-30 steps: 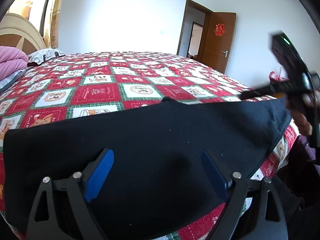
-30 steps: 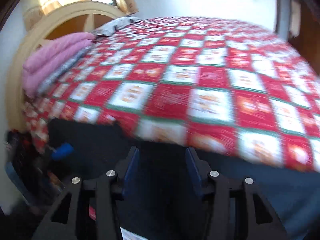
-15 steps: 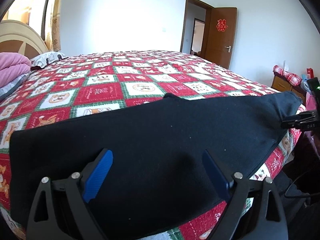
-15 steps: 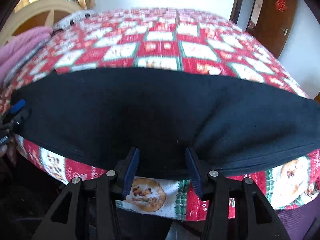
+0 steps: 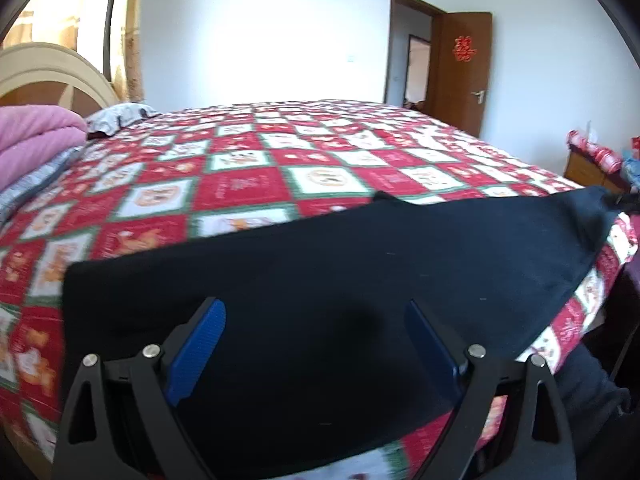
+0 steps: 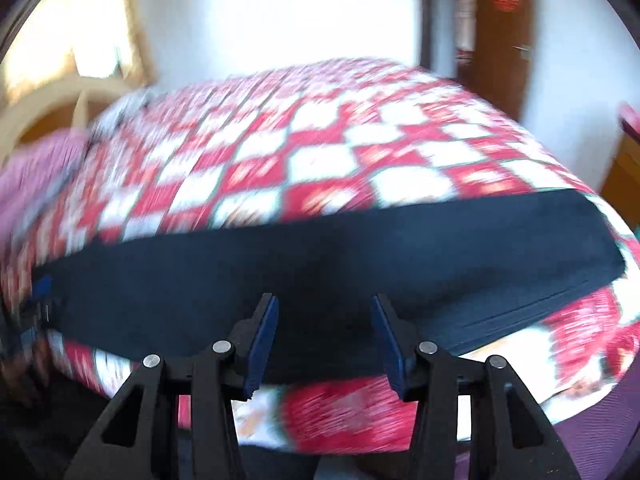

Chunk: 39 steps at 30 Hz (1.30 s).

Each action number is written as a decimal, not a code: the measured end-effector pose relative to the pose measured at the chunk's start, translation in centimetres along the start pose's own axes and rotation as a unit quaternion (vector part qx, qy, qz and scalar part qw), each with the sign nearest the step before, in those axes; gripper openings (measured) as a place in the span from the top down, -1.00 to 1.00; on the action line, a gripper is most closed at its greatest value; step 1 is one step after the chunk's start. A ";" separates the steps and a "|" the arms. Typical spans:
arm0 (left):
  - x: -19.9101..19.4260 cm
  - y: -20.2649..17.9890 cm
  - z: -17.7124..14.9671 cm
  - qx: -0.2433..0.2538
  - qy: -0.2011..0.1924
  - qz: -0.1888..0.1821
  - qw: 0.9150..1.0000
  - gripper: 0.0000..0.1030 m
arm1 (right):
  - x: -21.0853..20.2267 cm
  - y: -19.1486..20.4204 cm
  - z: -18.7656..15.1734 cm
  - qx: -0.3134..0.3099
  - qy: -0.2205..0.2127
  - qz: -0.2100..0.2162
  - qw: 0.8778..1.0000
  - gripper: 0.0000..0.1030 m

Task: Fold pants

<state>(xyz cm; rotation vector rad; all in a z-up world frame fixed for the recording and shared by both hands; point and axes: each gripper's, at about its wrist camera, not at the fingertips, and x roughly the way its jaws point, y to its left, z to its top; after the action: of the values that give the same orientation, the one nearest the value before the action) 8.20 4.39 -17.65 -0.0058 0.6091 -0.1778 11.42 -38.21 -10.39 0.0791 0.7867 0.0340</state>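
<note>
The left tool, black-framed with blue ribbed pads, hangs over the near edge of the bed with its jaws spread wide and nothing between them. Directly beneath and ahead of it lie the dark navy fabric pants, folded into a long flat band along that near edge, the nearest hem slipping under the tool's fingers out of sight. The right tool stands half apart, its pads clear of the cloth; the pants stretch left to right just beyond its tips, their lower edge passing behind the fingers. That view is blurred. Past the pants the red, white and green patchwork bedspread runs to the far edge of the bed, with a folded pink blanket at the headboard corner.
</note>
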 end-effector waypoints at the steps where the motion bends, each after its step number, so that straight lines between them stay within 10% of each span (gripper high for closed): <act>1: 0.0 0.4 0.2 0.001 0.002 0.010 1.000 -0.82 | -0.9 -2.1 0.8 0.031 -0.014 -0.004 0.999 0.03; 12: -0.8 9.0 0.9 -0.087 0.017 0.082 0.993 -0.82 | -6.5 -20.6 1.1 0.288 -0.102 -0.041 0.951 0.03; 22: -0.3 11.0 -2.1 -0.111 0.029 0.103 0.988 -0.94 | -3.5 -22.1 -0.2 0.333 -0.042 -0.022 0.942 0.03; 36: -0.9 11.6 -2.3 -0.126 0.006 0.098 0.987 -0.98 | -2.4 -23.3 -1.9 0.346 -0.140 0.019 0.928 0.04; 39: -0.8 12.0 -2.5 -0.127 0.007 0.100 0.987 -0.98 | -2.4 -22.9 -1.7 0.330 -0.140 -0.002 0.934 0.33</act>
<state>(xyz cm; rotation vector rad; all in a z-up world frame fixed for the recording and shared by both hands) 8.15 16.43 -19.93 -0.1892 0.6384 0.0961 8.58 -61.04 -11.79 0.7070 0.4834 -0.2445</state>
